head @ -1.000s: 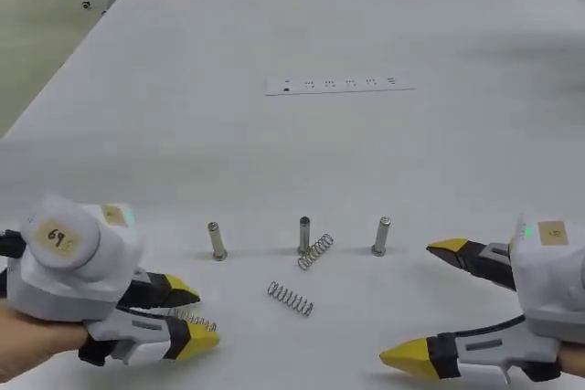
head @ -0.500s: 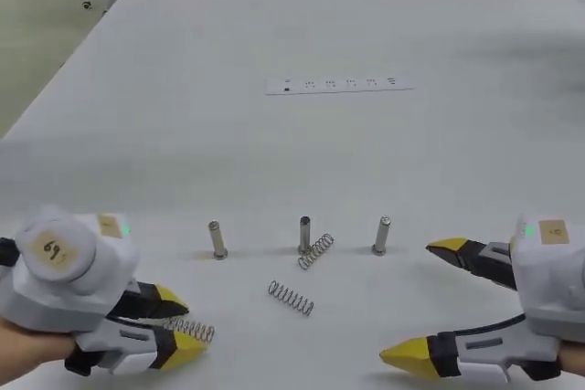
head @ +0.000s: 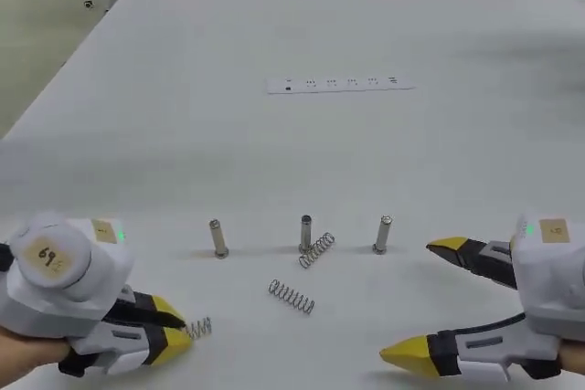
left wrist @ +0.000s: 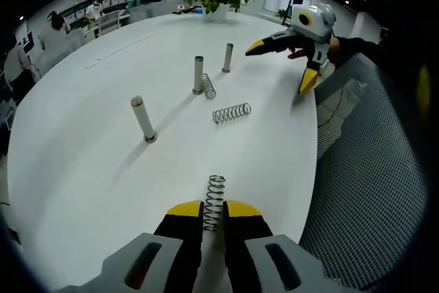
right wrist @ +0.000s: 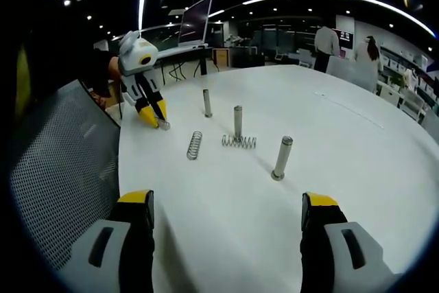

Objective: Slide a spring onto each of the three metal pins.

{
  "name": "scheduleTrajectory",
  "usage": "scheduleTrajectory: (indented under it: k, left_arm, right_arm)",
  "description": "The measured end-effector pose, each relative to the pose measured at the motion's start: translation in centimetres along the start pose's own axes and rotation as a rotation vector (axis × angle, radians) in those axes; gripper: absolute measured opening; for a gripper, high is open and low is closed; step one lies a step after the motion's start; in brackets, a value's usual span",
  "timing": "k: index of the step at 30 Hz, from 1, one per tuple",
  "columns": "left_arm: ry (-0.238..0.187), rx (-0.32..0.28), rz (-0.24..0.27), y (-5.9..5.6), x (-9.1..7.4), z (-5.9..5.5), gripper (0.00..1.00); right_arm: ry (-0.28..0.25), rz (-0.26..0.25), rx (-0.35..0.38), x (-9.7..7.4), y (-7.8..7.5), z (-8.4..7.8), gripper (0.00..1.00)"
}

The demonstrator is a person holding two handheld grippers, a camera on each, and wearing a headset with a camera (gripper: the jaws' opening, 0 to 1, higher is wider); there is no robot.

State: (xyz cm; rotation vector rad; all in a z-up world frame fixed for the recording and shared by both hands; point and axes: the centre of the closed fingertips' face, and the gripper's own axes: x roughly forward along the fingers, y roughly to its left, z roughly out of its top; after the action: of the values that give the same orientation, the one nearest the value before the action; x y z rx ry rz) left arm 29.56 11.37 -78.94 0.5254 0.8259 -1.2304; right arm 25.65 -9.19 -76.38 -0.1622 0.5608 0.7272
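1. Left gripper [head: 181, 327] has drawn back toward the near-left corner of the table [head: 366, 152] compared with the frame one second ago. The pins and both free springs lie as before.
2. Left gripper's jaws are pressed together on the held spring [head: 199, 326], pinching one end. The rest of the coil pokes forward past the yellow tips. Whether its free end touches the tabletop: cannot tell.
3. Right gripper [head: 425, 300] sits at the near-right with its jaws spread wide and nothing between them.
4. Three pins stand upright in a row: left pin [head: 218, 239], middle pin [head: 305, 235], right pin [head: 383, 236]. All three shafts are bare.
5. Leaning spring [head: 316, 251] rests tilted, touching the base of the middle pin on its right side.
6. Loose spring [head: 291, 298] lies flat on the table, nearer the person than the middle pin and apart from every pin.
7. Held spring is well apart from the left pin, nearer the person and to that pin's left.
8. Power strip [head: 338, 85] lies flat farther back on the table.
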Motion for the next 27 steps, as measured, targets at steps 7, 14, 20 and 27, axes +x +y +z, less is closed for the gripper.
scheduleTrajectory:
  k: [7, 14, 20, 27]
  left_arm:
    - [0.004, -0.003, -0.009, -0.51, -0.15, -0.14, 0.14]
    - [0.027, 0.028, 0.02, -0.2, -0.38, -0.67, 0.11]
    - [0.026, 0.042, 0.028, -0.26, -0.47, -0.77, 0.06]
    - [0.021, 0.067, 0.032, -0.19, -0.51, -0.82, 0.03]
  right_arm:
    - [0.0, 0.0, 0.0, -0.01, 0.06, 0.02, 0.88]
    - [-0.001, 0.001, -0.001, 0.0, 0.11, 0.02, 0.88]
    - [-0.002, 0.001, -0.002, 0.05, 0.12, 0.04, 0.88]
    - [-0.003, 0.001, -0.003, 0.03, 0.06, 0.09, 0.88]
